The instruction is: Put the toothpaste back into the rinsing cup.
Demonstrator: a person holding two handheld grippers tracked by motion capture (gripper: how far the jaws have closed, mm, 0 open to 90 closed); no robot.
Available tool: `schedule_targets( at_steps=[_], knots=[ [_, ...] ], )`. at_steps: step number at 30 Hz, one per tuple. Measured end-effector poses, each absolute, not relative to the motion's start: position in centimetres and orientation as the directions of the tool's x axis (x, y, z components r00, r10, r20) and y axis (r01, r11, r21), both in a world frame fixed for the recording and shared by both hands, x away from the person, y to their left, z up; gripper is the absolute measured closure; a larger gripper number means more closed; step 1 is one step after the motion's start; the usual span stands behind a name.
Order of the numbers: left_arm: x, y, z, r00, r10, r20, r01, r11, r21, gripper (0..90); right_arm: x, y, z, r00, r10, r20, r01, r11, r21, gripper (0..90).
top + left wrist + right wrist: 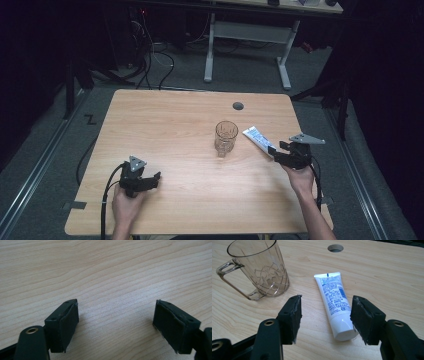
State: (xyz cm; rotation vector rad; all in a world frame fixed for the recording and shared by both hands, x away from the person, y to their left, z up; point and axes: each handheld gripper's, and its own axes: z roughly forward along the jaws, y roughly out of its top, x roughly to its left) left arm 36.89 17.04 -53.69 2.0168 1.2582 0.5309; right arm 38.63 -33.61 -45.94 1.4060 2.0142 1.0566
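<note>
We're at the reach-in on the white plastic squeeze tube with blue print (333, 301), lying flat on the light wood-grain table (175, 130) just right of the clear faceted plastic mug with a handle (226, 137), apart from it, cap end pointing back toward the person. Right gripper (325, 317) has its jaws spread wide, holding nothing, straddling the tube's cap end; in the right gripper view the right jaw sits just at the cap, the left jaw well clear of the tube body. Left gripper (116, 320) is well left of the mug near the table's front, jaws also wide apart, nothing between them, bare wood under it. To do this step well we judge: centre the tube between the jaws first since it sits off toward the right jaw, go low so the pads meet the firmer part near the cap shoulder, close gently because the soft tube may squash or slip, keep clear of the mug handle. Count: one tube, one mug, two grippers, one round grommet hole (238, 106) beyond the mug
</note>
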Motion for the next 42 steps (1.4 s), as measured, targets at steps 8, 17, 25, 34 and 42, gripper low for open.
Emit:
schedule_targets(
  at_steps=[8,17,25,34,42],
  knots=[
    [36.9,17.0,-53.7,0.446,0.895,-0.017,0.612,-0.290,0.736,20.7,39.6,-33.1,-45.5,-0.374,0.927,0.039,0.590,0.205,0.781,41.1],
    [36.9,17.0,-53.7,0.446,0.895,-0.018,0.612,-0.290,0.736,20.7,41.0,-32.6,-44.7,-0.391,0.920,0.023,0.591,0.232,0.773,41.5],
    [36.9,17.0,-53.7,0.446,0.895,-0.018,0.612,-0.290,0.736,20.7,42.0,-32.1,-44.2,-0.395,0.919,0.014,0.593,0.243,0.767,42.1],
    [36.9,17.0,-53.7,0.446,0.895,-0.017,0.612,-0.291,0.736,20.7,42.8,-31.8,-43.7,-0.394,0.919,0.002,0.588,0.251,0.769,41.7],
    [36.9,17.0,-53.7,0.446,0.895,-0.018,0.612,-0.290,0.736,20.7,44.1,-31.3,-43.2,-0.383,0.924,-0.022,0.593,0.263,0.761,39.0]
  ],
)
